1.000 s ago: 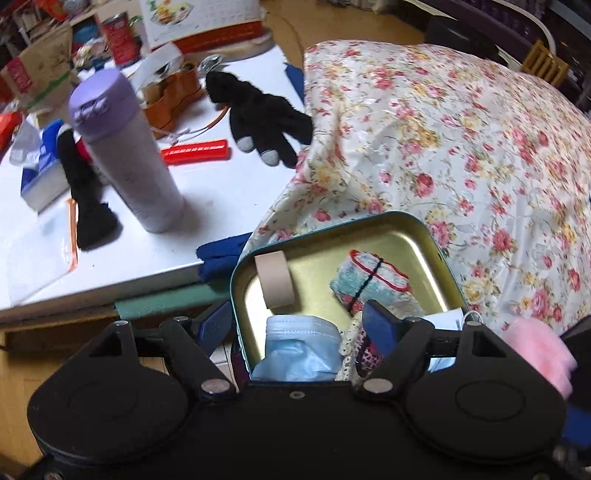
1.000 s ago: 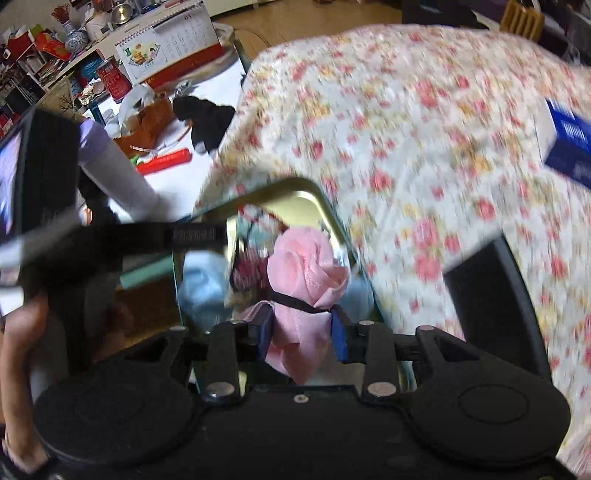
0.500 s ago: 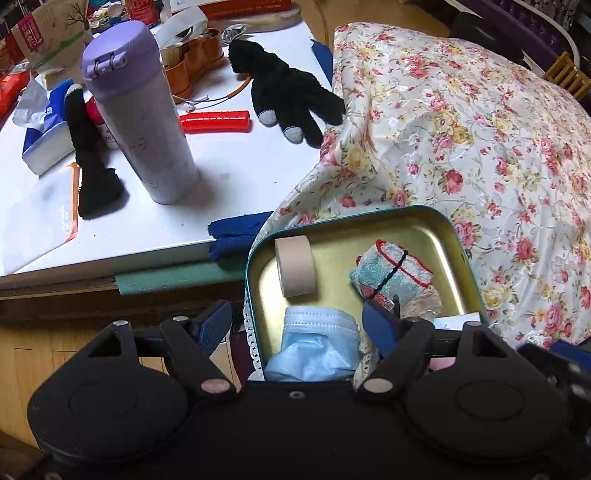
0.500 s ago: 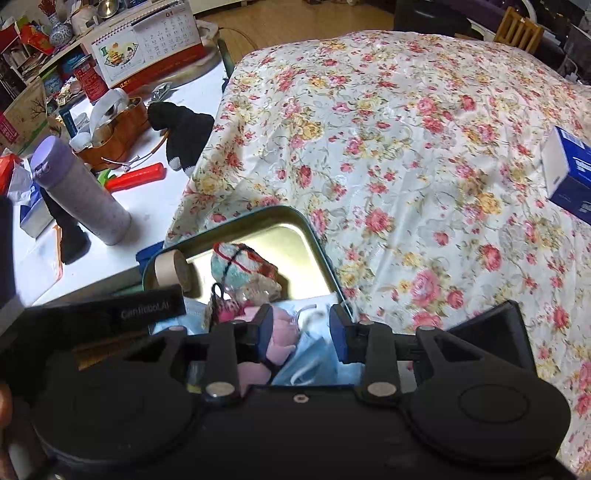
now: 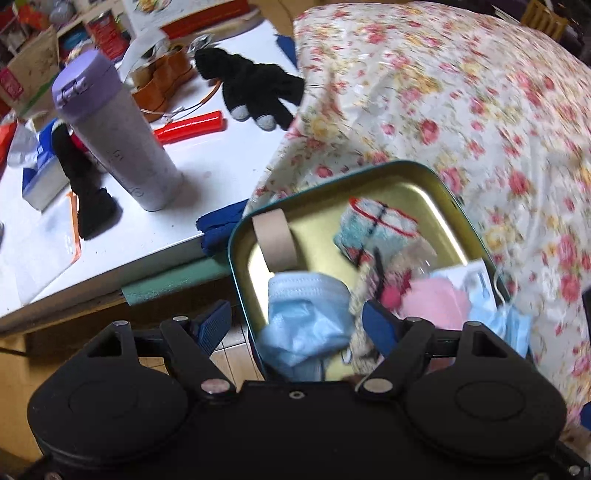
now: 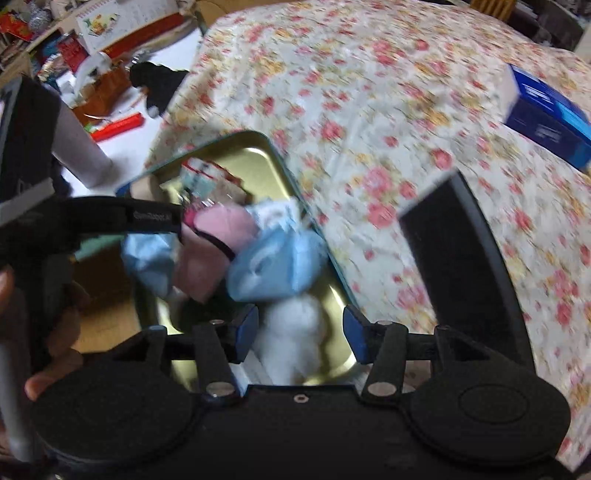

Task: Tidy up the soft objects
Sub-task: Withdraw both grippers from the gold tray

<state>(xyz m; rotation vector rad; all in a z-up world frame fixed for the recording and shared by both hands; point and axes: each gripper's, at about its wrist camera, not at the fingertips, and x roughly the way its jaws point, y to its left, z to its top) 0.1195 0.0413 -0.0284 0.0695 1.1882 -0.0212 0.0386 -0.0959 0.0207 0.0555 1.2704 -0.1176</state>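
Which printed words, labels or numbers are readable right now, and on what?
"GenRobot.AI", roughly, blurred: black bar of the left gripper.
Blue and white cardboard box: print too blurred.
Wall calendar: numbers too small.
Lilac lidded bottle: faint marks, unreadable.
Red can: label unreadable.

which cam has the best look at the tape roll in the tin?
Left wrist: the tape roll stands on edge in the tin's far-left corner, fully visible. In the right wrist view it's only a blurred sliver behind the left gripper's body.
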